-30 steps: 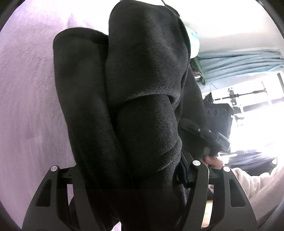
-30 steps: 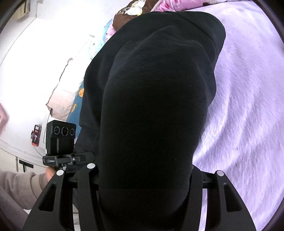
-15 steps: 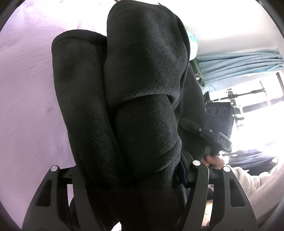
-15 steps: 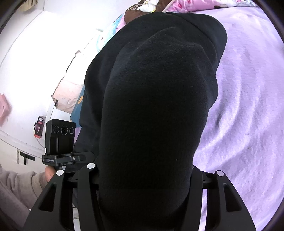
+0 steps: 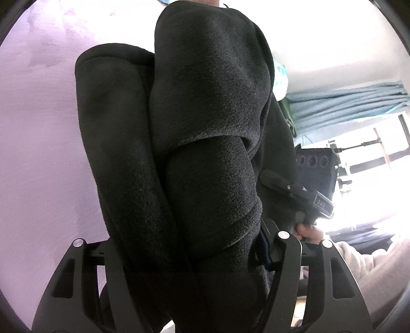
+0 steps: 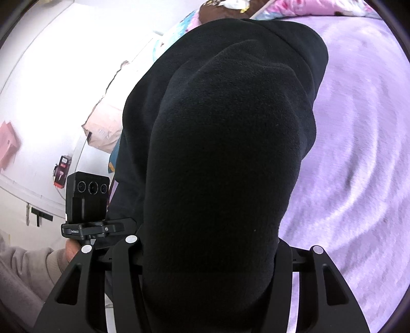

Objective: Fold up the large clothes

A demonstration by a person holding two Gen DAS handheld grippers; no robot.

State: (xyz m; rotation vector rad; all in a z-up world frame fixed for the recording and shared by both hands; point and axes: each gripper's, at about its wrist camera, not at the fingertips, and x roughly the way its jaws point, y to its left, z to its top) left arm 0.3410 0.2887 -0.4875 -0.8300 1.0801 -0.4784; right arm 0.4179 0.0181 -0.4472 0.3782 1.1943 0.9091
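- Black fleece garment [image 5: 205,153] bunched in thick folds, filling the centre of the left wrist view from top edge to bottom; a rounded fold overlaps a lower roll at mid-frame, a flatter panel alongside at centre left.
- Same black fleece garment [image 6: 225,166] as one dark rounded mass through the middle of the right wrist view, bulging toward the lens.
- Left gripper [image 5: 197,276] at lower centre, clamped onto the fleece, fabric packed between both black fingers [image 5: 118,276].
- Right gripper [image 6: 205,281] at lower centre, likewise closed over the cloth, fingers [image 6: 125,276] pressed against its sides.
- Purple blanket [image 5: 38,153] behind the cloth across the left of the left view; purple blanket [image 6: 358,166] across the right of the right view.
- Other gripper's camera box [image 6: 88,197] at lower left of the right view, beige sleeve [image 6: 23,271] below it.
- Teal curtain [image 5: 346,102] at upper right of the left view.
- Pink patterned pillow [image 6: 307,7] along the top edge of the right view.
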